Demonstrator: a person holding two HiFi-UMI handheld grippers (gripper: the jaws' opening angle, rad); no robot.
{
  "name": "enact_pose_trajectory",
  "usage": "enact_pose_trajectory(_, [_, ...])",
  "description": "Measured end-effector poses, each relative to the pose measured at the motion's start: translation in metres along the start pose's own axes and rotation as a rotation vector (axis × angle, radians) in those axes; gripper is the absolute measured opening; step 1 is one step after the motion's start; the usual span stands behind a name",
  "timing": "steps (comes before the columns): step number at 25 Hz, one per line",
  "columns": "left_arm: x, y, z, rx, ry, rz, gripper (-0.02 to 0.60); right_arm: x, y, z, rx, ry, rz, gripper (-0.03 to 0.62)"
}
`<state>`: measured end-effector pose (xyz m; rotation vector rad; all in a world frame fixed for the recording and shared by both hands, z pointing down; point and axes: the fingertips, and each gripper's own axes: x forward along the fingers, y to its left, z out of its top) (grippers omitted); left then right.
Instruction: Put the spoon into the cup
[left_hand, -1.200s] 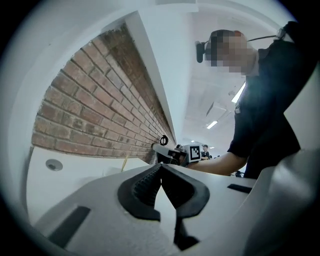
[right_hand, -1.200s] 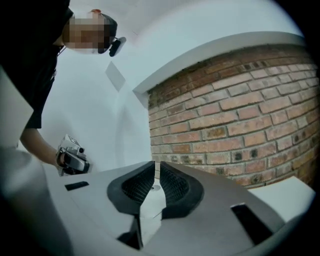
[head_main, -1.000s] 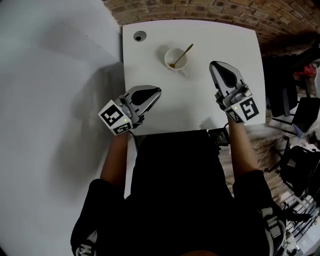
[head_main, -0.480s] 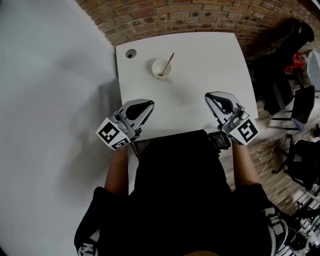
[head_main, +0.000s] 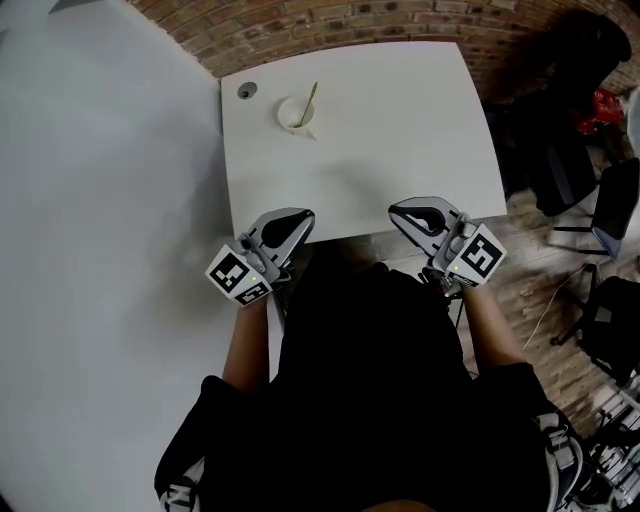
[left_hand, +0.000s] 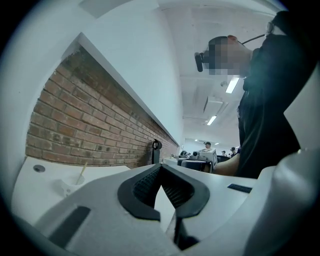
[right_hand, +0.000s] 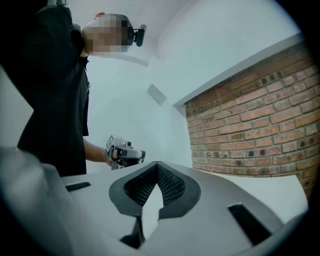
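White table (head_main: 400, 130) bears a cup (head_main: 294, 113) and, seemingly, a grommet (head_main: 247, 91).

Cup (head_main: 294, 113): on table (head_main: 400, 130), far-left corner, just beside grommet hole (head_main: 247, 91) (to its right).
Spoon (head_main: 309, 98): in cup, tilted.
Left gripper (head_main: 300, 216): over table's near edge, left side.
Right gripper (head_main: 400, 209): over near edge, right side.
Brick wall (head_main: 350, 20): behind table.

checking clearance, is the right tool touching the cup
Apart. Head view shows the right tool at the table's near edge, the cup far off by its far-left corner.

White table (head_main: 400, 120), white cup (head_main: 293, 113), golden spoon (head_main: 309, 98); red-brown brick wall (head_main: 350, 25); black shirt (head_main: 360, 380).
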<state>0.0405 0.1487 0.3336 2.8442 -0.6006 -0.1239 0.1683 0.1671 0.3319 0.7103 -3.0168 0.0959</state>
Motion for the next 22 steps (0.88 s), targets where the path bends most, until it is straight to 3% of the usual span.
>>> enact_pose_trajectory(5, [0.02,-0.06,-0.027,-0.006,0.021,0.012,0.017,-0.037,0.019,-0.015,0.034,-0.011,0.059,0.005])
enact_pose_trajectory(9, [0.011,-0.082,-0.052,-0.039,0.047,0.039,0.017,-0.044,0.032,-0.017,0.023,-0.032,0.089,0.006])
enact_pose_trajectory(22, [0.023,-0.123,-0.051,-0.002,0.053,0.018,0.017,-0.085,0.048,-0.01,-0.029,-0.072,0.108,0.006])
